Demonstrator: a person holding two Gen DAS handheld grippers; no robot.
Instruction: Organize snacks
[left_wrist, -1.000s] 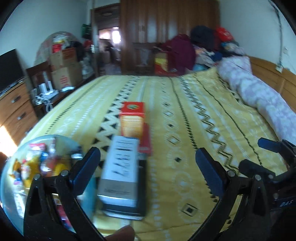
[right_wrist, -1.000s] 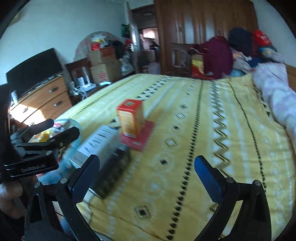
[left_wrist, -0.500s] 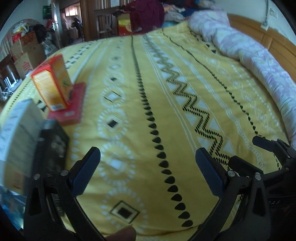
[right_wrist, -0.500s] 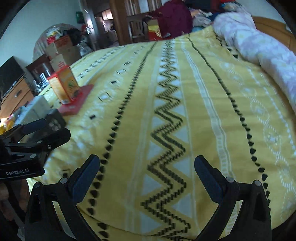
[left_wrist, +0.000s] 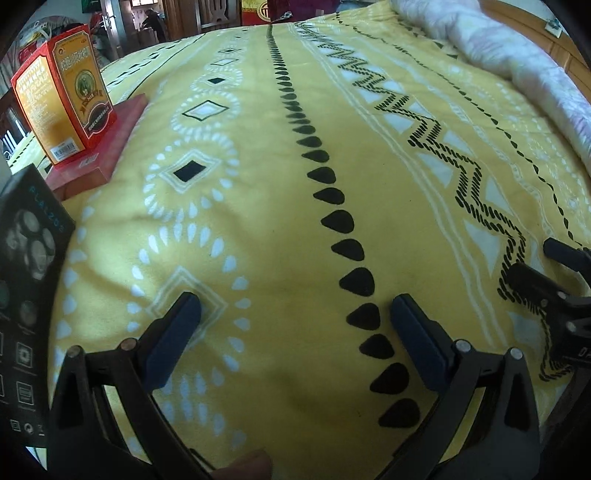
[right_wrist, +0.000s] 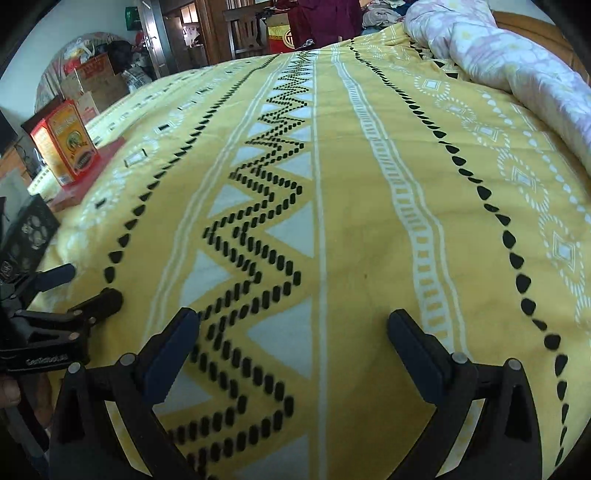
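An orange snack box (left_wrist: 62, 96) stands upright on a flat red box (left_wrist: 99, 147) at the left of the yellow bedspread (left_wrist: 295, 184); both also show in the right wrist view, the orange box (right_wrist: 66, 144) on the red one (right_wrist: 85, 177). A black box (left_wrist: 26, 288) lies at the left edge, nearest me. My left gripper (left_wrist: 295, 321) is open and empty, low over the bedspread, right of the boxes. My right gripper (right_wrist: 291, 332) is open and empty over the middle of the bed, to the right of the left gripper (right_wrist: 85, 288).
A rolled lilac quilt (right_wrist: 517, 62) lies along the right side against a wooden headboard (left_wrist: 535, 33). Beyond the bed's far end stand a wooden wardrobe, piled clothes (right_wrist: 325, 18) and cardboard boxes (right_wrist: 96, 77).
Both grippers have swung right and dropped lower over the bedspread. The boxes have slid to the left edge of both views, and the clear snack container is out of view.
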